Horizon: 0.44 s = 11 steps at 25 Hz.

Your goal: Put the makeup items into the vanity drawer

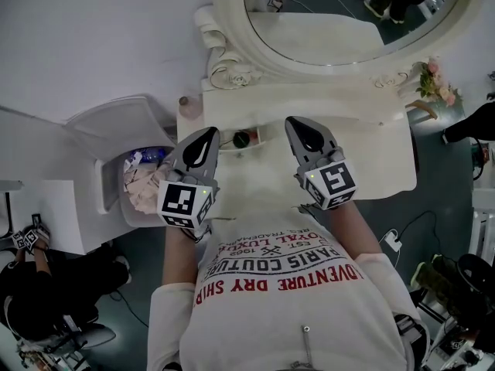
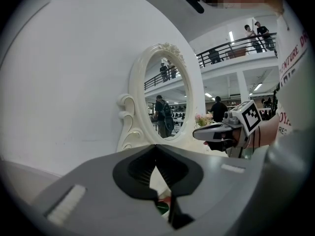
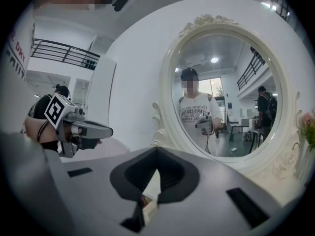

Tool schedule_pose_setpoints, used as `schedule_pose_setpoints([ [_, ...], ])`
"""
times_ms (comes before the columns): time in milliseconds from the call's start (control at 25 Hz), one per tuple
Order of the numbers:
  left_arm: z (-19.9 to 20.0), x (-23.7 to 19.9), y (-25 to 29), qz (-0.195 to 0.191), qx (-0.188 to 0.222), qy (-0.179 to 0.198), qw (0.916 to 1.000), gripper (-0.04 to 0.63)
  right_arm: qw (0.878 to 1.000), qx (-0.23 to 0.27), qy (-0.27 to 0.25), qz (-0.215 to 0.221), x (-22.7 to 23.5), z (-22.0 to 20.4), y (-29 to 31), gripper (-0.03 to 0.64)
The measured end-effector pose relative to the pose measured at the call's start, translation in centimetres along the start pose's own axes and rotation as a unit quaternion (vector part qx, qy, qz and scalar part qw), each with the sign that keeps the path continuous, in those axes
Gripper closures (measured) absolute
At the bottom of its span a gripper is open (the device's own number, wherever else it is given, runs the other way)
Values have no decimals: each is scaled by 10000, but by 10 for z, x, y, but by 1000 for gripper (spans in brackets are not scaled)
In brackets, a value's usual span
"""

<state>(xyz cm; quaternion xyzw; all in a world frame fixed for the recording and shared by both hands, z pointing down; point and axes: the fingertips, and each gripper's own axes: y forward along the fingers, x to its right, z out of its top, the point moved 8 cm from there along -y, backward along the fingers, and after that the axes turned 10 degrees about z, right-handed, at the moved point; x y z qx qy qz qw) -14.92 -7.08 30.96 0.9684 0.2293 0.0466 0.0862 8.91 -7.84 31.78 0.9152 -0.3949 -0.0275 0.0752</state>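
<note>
A white vanity table (image 1: 371, 161) stands in front of me under an oval mirror (image 1: 348, 10). Its small drawer (image 1: 232, 148) is pulled out, with a dark green round item (image 1: 241, 138) and something red inside. My left gripper (image 1: 210, 133) hovers just left of the drawer, jaws shut and nothing in them. My right gripper (image 1: 297, 123) hovers to the drawer's right, also shut and empty. In the left gripper view, its own jaws (image 2: 156, 148) meet at the tip, the green item (image 2: 162, 208) shows below them, and the right gripper (image 2: 198, 132) hangs beside. The right gripper view shows its tip (image 3: 157, 154) and the left gripper (image 3: 108, 130).
A white bin (image 1: 116, 141) with crumpled paper stands left of the vanity. A small jar (image 1: 186, 100) sits at the table's back left corner and pink flowers (image 1: 437, 79) at the back right. Someone sits on the floor at lower left (image 1: 31, 292). A charger cable (image 1: 393, 242) lies right.
</note>
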Motion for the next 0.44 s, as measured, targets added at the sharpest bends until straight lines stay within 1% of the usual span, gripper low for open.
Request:
schedule_pose_setpoints([
  [200,-1,3,-3,47,-45,-35,10000,586,9998,-72,49,-152,2,-3,-1,611],
  [440,-3,5,-5,93,-75,-58,9999,586,9999,-113,7,-102,0,-6,-3,611],
])
